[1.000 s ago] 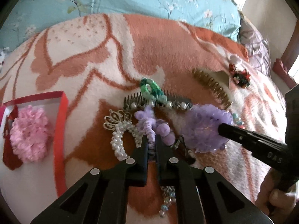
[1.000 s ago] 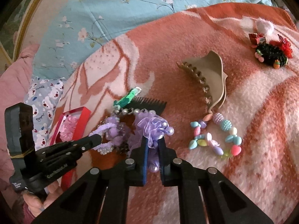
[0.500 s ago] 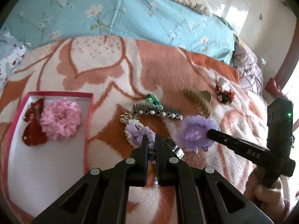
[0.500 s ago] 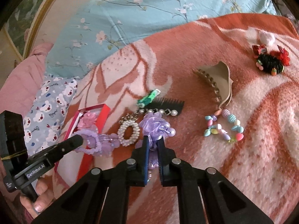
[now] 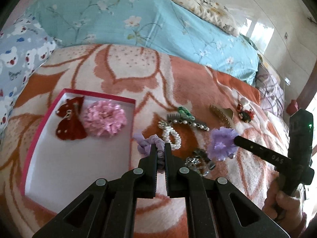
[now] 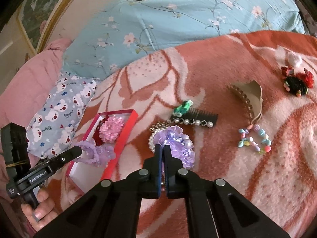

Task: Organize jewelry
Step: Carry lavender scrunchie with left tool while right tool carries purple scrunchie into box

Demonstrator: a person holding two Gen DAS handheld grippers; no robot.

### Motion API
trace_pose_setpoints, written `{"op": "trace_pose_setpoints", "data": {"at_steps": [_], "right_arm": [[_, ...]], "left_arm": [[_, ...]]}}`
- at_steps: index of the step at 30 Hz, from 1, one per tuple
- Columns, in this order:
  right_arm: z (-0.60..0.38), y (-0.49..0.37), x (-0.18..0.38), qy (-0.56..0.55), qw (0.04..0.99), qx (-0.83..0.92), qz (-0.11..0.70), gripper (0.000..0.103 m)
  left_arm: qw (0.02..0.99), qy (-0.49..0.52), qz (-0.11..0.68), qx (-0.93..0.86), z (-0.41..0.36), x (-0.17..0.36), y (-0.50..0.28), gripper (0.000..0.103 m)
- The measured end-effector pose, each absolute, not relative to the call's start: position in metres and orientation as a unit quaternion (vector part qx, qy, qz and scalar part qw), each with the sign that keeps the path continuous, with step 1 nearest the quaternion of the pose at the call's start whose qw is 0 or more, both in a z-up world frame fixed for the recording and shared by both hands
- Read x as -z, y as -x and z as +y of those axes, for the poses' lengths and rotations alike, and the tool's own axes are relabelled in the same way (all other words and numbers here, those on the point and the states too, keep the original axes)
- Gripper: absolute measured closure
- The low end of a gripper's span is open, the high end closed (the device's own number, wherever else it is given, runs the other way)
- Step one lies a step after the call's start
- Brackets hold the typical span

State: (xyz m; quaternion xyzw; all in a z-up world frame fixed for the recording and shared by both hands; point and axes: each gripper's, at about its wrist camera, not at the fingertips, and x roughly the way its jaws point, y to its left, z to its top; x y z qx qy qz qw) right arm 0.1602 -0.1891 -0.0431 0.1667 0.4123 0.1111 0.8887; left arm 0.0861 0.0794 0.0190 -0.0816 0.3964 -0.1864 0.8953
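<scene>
A bed with an orange-and-cream blanket point(image 5: 138, 75), a floral blue quilt point(image 6: 178, 19) and pale glossy wall panels point(image 5: 277, 29).

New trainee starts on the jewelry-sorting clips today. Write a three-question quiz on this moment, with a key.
1. True or false: the red-rimmed white box is empty.
2. What does the left gripper hold? A) the pastel bead bracelet B) a lilac fabric scrunchie C) the beige claw clip
3. Fill in: the right gripper is shut on a frilly purple ______ with pearl beads.

Key:
1. False: a pink ruffled flower scrunchie and a dark red bow clip lie in it.
2. B
3. scrunchie
</scene>
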Motion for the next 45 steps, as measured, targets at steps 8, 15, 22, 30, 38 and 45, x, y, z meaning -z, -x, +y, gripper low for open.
{"op": "trace_pose_setpoints", "data": {"at_steps": [8, 15, 22, 30, 38, 45], "right_arm": [[-0.178, -0.159, 0.041, -0.162, 0.889, -0.122, 0.411, 0.102], [-0.181, -0.16, 0.049, -0.113, 0.901, -0.064, 0.413, 0.102], [-0.224, -0.164, 0.083, -0.118, 0.89, 0.012, 0.439, 0.102], [-0.254, -0.158, 0.073, -0.153, 0.892, 0.035, 0.424, 0.102], [-0.192, -0.163, 0.043, -0.155, 0.9, -0.072, 0.402, 0.102], [-0.134, -0.178, 0.038, -0.173, 0.884, -0.151, 0.406, 0.102]], "left_arm": [[0.896, 0.098, 0.396, 0.175, 0.102, -0.021, -0.076, 0.098], [0.897, 0.1, 0.393, 0.176, 0.109, -0.023, -0.071, 0.098], [0.899, 0.102, 0.387, 0.178, 0.115, -0.026, -0.069, 0.098], [0.899, 0.104, 0.388, 0.177, 0.117, -0.025, -0.071, 0.098], [0.904, 0.098, 0.381, 0.167, 0.127, -0.028, -0.068, 0.098], [0.911, 0.1, 0.377, 0.136, 0.155, -0.027, -0.069, 0.098]]}}
